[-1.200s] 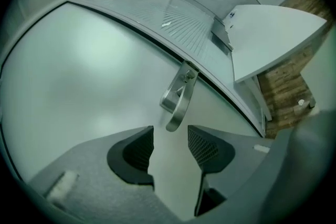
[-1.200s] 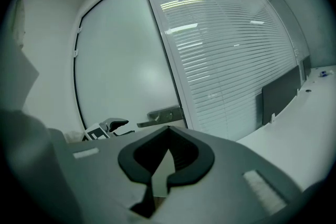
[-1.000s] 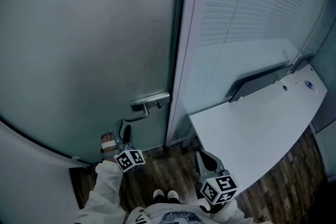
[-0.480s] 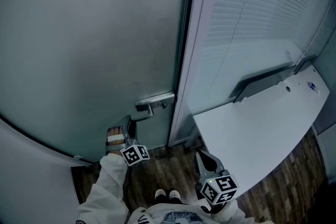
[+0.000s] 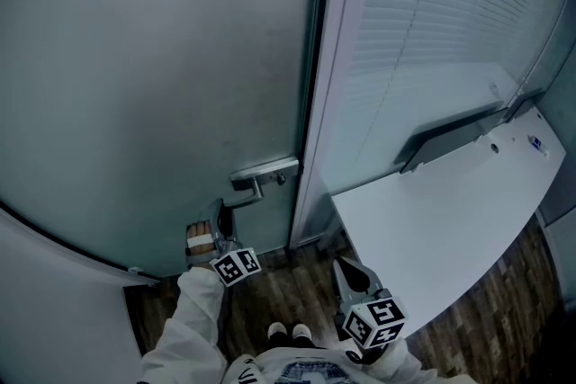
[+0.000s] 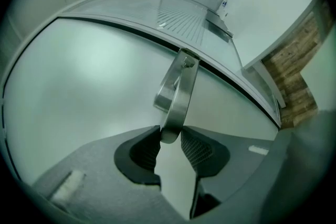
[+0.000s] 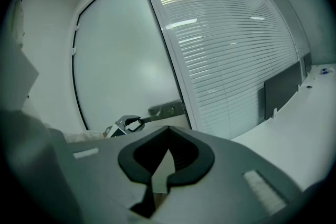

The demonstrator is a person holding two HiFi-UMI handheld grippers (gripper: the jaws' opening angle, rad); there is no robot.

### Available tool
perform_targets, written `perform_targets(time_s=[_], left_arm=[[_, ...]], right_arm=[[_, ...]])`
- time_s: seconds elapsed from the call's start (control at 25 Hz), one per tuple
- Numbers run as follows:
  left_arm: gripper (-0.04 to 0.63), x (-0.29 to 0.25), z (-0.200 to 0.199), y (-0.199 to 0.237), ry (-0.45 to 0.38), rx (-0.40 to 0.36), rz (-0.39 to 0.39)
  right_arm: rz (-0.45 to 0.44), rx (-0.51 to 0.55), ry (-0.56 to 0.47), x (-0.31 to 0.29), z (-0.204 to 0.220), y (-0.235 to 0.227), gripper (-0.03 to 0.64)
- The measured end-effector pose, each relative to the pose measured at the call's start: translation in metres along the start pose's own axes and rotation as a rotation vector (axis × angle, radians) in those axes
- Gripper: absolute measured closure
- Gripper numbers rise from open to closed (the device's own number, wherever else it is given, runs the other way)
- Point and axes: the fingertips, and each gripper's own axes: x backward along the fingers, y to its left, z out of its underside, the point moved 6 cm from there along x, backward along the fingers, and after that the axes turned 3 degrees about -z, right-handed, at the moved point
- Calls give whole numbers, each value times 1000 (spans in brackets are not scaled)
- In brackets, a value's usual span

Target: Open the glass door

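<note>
My left tool point(image 5: 220, 218) had just closed on the brushed-steel lever handle point(image 6: 177, 93), tip only. A shallow bite might slip when turning.

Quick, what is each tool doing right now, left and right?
Left tool: jaws have just been closing, now clamped on the end of the door handle.
Right tool: closed, nothing in it.

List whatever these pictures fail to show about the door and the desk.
Room behind the glass door: frosted pane hides it, every view.
Small fitting beside the handle: too small and dim, head view.
Blue label on the white desk: print too small, head view.
</note>
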Motion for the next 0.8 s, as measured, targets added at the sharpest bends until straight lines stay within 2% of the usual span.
perform_targets(time_s=[0.2,0.32,0.4,0.52,0.8], left_arm=[[472,-6,7,-15,28,172,-15],[471,-8,7,-21,67,324,26],[471,-6,7,-26,83,394,49],[471,2,7,-31,92,397,64],[471,27,5,-35,90,306,94]], right_arm=[[-20,-3,17,-5,1,1,612],[-27,-3,22,-4,-1,1,612],[-32,-3,26,-3,1,2,612],[-42,-7,29,-1,7,3,612],[-83,-8,18,-1,8,12,611]])
